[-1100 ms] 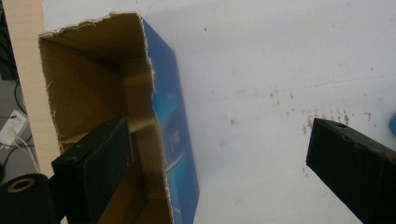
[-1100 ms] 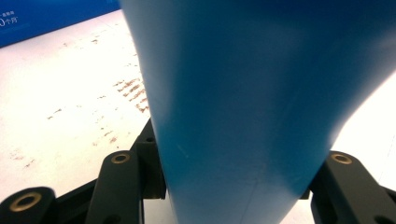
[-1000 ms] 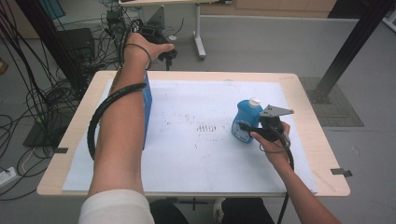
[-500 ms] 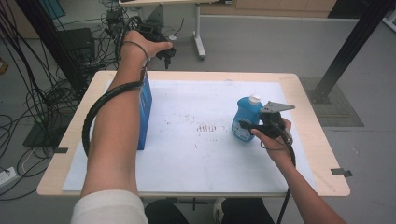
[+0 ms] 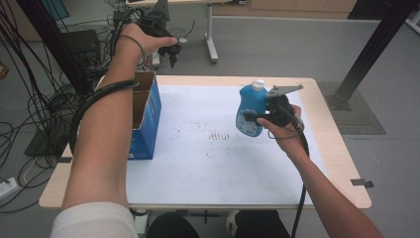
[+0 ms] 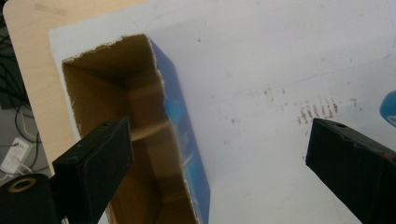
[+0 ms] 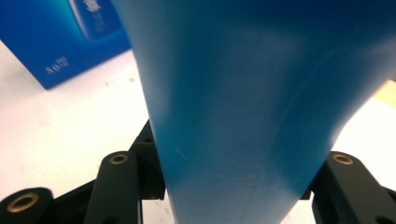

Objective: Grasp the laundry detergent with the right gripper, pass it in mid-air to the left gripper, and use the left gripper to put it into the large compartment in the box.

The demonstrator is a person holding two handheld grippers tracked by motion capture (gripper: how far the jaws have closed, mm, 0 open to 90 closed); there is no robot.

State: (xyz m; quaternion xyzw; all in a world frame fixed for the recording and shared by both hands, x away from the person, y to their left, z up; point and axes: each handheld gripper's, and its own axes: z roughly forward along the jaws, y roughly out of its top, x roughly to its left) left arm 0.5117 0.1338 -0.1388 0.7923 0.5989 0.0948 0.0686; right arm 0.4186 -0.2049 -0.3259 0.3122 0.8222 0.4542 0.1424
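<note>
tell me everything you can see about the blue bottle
The blue bottle looks like smooth, glossy plastic, with a white cap on top and a body that widens below the neck. It stands roughly upright, lifted above the white sheet at the table's right half, clear of the open blue box. The right gripper is shut on its body from the side; in the right gripper view the black jaws press on both its flanks. Any label is unreadable.

The bottle (image 5: 251,110) was bright blue with a white cap (image 5: 257,85). The box (image 5: 147,115) was blue outside, brown cardboard inside. A white sheet (image 5: 218,168), speckled with small dark marks, covered the pale wooden desk (image 5: 341,163).
</note>
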